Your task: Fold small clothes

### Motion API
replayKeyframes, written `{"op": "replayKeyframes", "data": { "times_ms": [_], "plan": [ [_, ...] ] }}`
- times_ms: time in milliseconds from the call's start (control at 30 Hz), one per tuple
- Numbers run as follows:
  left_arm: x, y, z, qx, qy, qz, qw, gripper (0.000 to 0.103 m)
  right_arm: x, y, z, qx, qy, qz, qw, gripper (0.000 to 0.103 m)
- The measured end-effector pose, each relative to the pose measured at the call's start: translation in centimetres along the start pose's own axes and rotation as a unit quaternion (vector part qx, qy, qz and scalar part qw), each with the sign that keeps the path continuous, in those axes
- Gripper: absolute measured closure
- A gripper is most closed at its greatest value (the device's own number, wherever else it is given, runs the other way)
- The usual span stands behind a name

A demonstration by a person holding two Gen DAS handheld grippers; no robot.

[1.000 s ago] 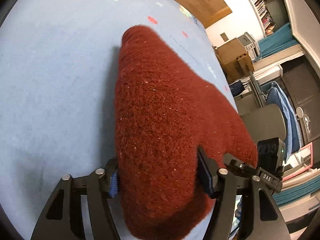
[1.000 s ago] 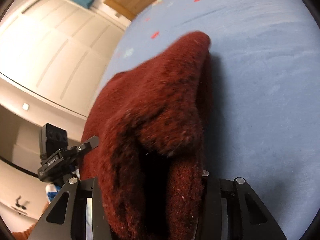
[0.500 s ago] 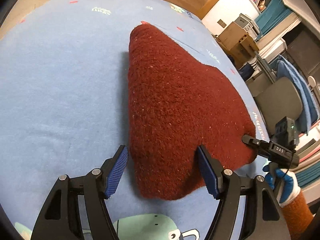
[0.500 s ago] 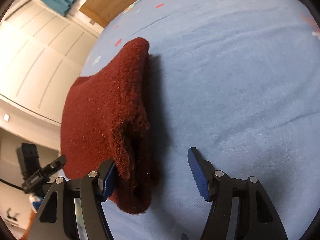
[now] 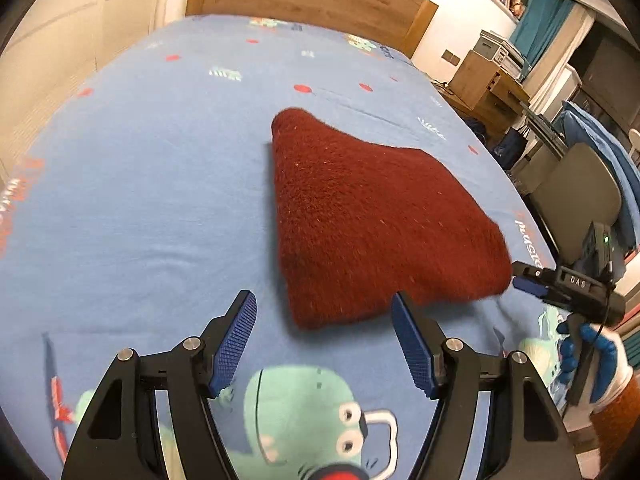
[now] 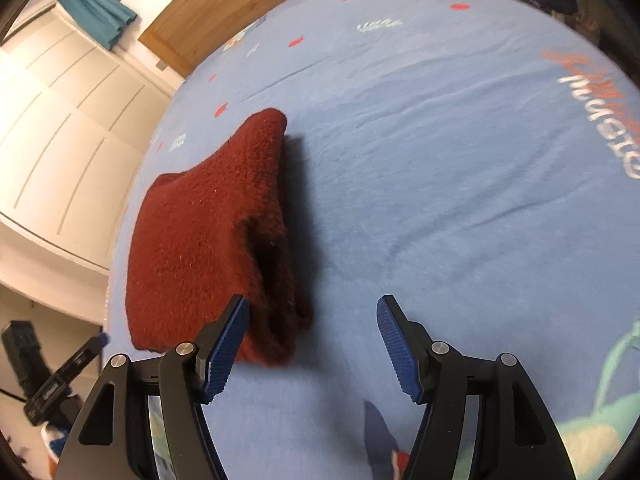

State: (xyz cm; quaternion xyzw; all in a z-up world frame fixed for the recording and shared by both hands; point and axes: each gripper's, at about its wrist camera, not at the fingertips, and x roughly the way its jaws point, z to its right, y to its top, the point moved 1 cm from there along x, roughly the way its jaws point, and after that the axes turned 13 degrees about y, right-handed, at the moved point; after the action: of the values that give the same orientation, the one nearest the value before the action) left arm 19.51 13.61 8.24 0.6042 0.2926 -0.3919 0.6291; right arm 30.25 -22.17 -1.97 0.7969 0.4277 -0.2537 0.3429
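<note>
On a blue printed bedspread (image 5: 132, 184), the folded maroon knit (image 5: 372, 220) lies flat, both grippers just short of its near edge: left gripper (image 5: 324, 340) open and empty, right gripper (image 6: 314, 344) freshly opened, empty. Release seems done; next, perhaps a tidying press.

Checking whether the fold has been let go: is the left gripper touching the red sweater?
Apart. The left wrist view shows the left gripper open, bare blue sheet between its jaws and the sweater.
</note>
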Motion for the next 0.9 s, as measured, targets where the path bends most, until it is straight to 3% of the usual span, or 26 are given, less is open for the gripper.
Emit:
{"op": "replayKeyframes", "data": {
  "times_ms": [400,467,533,800,900],
  "plan": [
    [-4.6,-5.7,2.2,-0.001,0.078,0.043,0.9960,0.038,-6.3,-8.4,-5.5,-0.093,-0.050,0.024,0.994,0.035],
    [-5.2,-7.1,2.4,-0.003,0.089,0.051,0.9947,0.034,-7.5,-10.4,-6.3,-0.106,-0.063,0.034,0.992,0.031],
    [-6.0,-8.5,2.5,-0.003,0.107,0.062,0.9923,0.021,-8.3,-12.3,-7.2,-0.118,-0.074,0.046,0.989,0.028],
    [-7.9,-12.7,1.5,-0.016,0.142,0.084,0.9862,0.014,-10.7,-18.3,-10.1,-0.166,-0.116,0.088,0.975,0.020],
    [-8.2,-13.9,1.5,-0.023,0.144,0.084,0.9858,0.014,-11.6,-19.8,-10.9,-0.178,-0.130,0.107,0.969,0.011]
  ]
}}
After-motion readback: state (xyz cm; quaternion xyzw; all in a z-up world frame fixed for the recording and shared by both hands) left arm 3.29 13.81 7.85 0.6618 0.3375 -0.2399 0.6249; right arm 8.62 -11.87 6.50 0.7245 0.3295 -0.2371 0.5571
